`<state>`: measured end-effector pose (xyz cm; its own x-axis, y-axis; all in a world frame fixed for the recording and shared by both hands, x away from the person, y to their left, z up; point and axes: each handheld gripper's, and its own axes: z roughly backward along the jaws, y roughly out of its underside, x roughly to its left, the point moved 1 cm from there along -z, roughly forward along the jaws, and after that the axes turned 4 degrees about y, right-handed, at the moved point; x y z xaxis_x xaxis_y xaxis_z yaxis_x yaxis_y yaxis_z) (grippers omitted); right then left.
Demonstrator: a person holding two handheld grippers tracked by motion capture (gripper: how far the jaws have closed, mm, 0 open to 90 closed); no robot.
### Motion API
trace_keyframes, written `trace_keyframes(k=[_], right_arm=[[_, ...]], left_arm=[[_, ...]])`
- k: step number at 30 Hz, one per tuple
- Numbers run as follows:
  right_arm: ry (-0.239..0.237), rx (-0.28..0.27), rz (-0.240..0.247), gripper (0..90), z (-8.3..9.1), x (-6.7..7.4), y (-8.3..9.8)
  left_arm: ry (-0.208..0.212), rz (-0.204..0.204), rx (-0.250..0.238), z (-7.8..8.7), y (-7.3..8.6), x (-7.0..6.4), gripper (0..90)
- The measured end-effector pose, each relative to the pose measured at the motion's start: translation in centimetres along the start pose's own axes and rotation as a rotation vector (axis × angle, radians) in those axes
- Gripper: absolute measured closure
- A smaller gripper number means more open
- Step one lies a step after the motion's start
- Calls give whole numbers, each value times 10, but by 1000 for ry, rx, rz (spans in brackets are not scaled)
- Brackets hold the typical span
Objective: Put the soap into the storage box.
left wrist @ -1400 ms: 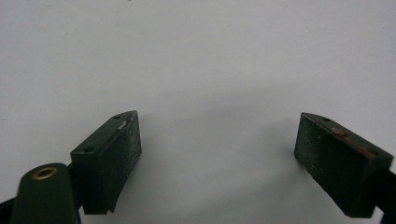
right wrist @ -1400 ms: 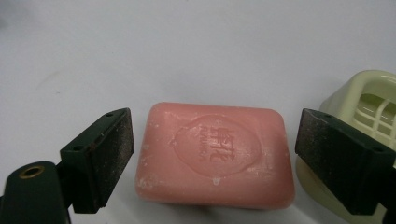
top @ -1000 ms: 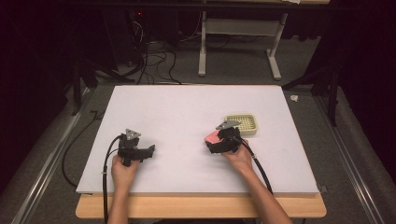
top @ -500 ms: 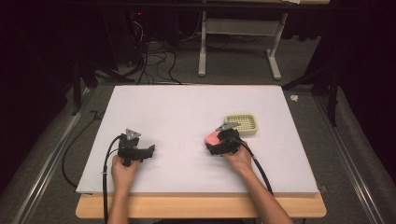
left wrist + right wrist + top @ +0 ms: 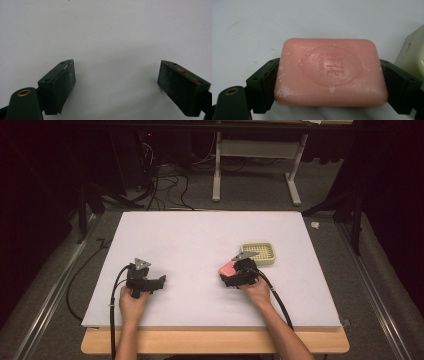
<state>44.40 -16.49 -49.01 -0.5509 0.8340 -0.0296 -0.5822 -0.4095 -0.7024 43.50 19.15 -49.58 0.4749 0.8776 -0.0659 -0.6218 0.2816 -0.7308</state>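
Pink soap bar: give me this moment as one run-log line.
right gripper: shut on pink soap bar, beside soap dish | left gripper: open, empty, over white board

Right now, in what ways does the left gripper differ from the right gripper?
The left gripper has its jaws wide apart with nothing between them, while the right gripper is closed on a pink bar of soap. The left gripper sits over bare white table at the near left, while the right gripper is beside the pale green soap dish. Both have black jaws and are held by a hand near the table's front edge.
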Motion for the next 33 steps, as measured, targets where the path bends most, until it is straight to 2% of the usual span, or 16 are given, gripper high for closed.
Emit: trace_keyframes(k=[9, 24, 33], right_arm=[[-16, -32, 11, 139, 14, 2, -1], [-30, -52, 22, 139, 34, 1, 0], [-16, -62, 41, 139, 48, -2, 2]], left_arm=[[0, 0, 0, 0, 0, 0, 151], [0, 0, 0, 0, 0, 0, 151], [0, -2, 2, 0, 0, 0, 151]])
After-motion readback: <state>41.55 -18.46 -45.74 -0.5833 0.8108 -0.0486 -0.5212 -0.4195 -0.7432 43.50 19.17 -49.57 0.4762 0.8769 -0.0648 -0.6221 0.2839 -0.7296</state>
